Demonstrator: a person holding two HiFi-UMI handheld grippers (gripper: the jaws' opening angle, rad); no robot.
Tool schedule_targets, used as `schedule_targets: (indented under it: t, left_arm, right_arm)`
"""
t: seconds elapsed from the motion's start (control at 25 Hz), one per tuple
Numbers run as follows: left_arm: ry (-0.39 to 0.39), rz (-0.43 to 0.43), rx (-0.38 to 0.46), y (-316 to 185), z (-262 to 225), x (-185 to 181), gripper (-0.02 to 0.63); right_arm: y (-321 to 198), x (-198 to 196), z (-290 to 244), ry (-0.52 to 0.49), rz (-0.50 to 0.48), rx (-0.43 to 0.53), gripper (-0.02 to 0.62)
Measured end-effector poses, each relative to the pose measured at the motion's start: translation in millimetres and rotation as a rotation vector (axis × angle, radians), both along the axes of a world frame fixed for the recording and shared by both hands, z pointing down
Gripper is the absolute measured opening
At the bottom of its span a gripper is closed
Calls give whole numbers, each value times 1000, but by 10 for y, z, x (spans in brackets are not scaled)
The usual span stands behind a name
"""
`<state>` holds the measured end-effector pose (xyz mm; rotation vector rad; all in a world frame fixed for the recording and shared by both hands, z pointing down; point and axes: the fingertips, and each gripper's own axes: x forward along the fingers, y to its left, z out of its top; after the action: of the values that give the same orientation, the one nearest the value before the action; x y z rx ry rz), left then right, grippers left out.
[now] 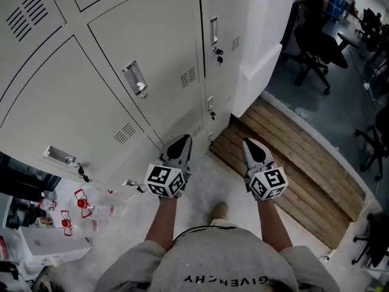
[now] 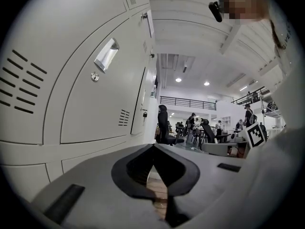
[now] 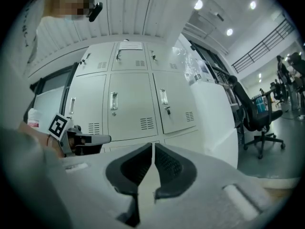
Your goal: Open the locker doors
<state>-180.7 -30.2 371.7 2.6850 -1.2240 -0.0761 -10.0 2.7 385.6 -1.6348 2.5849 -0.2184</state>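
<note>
We hold both grippers level before the lockers [image 1: 36, 120], whose doors [image 1: 146, 35] near us are shut, with keys [image 1: 219, 55] hanging in the locks. Our left gripper [image 1: 181, 145] is near the bank's lower right corner, jaws pressed together on nothing. Our right gripper [image 1: 252, 151], over the wooden planks [image 1: 304, 169], is likewise closed and empty.

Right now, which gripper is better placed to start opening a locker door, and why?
Probably the left. The left gripper sits close beside the lockers, with a door handle nearby. The right gripper is over the wooden boards, farther from the doors. Both are shut and empty.
</note>
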Motion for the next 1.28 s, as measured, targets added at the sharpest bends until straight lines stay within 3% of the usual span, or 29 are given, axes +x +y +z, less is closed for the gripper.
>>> schedule_targets:
  t: [0.48, 1.04, 1.28]
  left_arm:
    - [-1, -53, 7, -618, 15, 296, -2]
    - [4, -29, 42, -1111, -253, 513, -2]
    - [5, -21, 56, -1410, -393, 556, -2]
  right_arm:
    - [-695, 110, -28, 1, -104, 16, 23]
    - [-1445, -55, -623, -21, -178, 108, 80]
    - [-1880, -151, -938, -11, -216, 141, 137]
